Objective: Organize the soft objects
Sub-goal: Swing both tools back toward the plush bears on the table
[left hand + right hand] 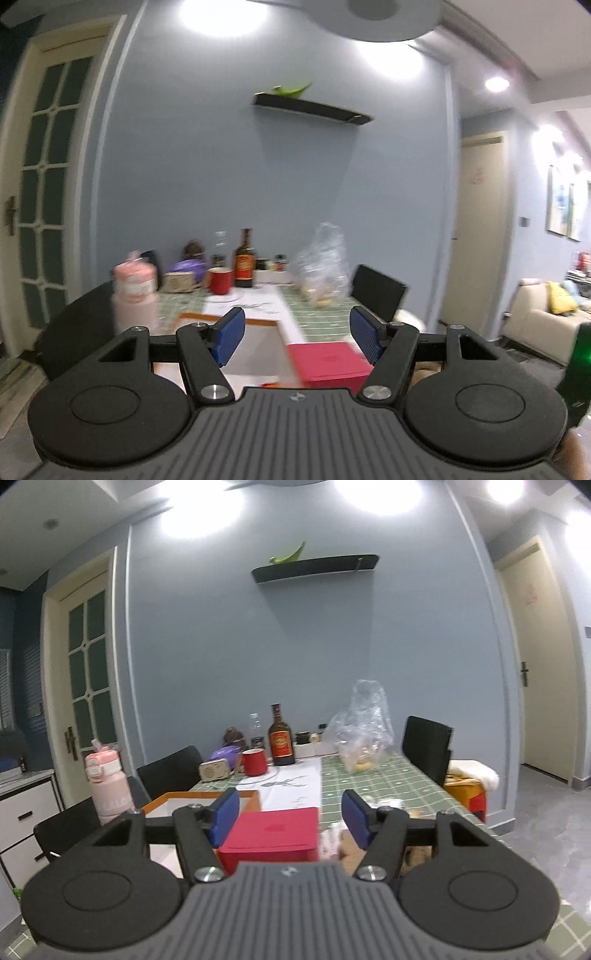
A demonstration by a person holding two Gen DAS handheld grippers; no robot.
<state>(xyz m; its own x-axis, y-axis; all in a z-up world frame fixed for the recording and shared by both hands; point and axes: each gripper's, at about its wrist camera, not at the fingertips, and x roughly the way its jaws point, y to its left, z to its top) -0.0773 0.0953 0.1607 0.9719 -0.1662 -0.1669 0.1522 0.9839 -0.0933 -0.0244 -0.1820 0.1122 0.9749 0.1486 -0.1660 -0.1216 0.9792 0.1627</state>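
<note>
- left gripper (297, 334) and right gripper (290, 814): both spread wide, empty, raised over table
- soft objects not identifiable; red box (271, 834) and orange-rimmed tray (173, 799) below
- tip down before reaching

I see a blue-grey wall (229, 657) at twelve o'clock carrying a dark shelf (314, 568), bright ceiling lights (376, 491) above, a glazed door (88, 672) at nine o'clock, black chairs (424, 749) flanking the green-checked table (388, 779), cream sofa (543, 317) at three
</note>
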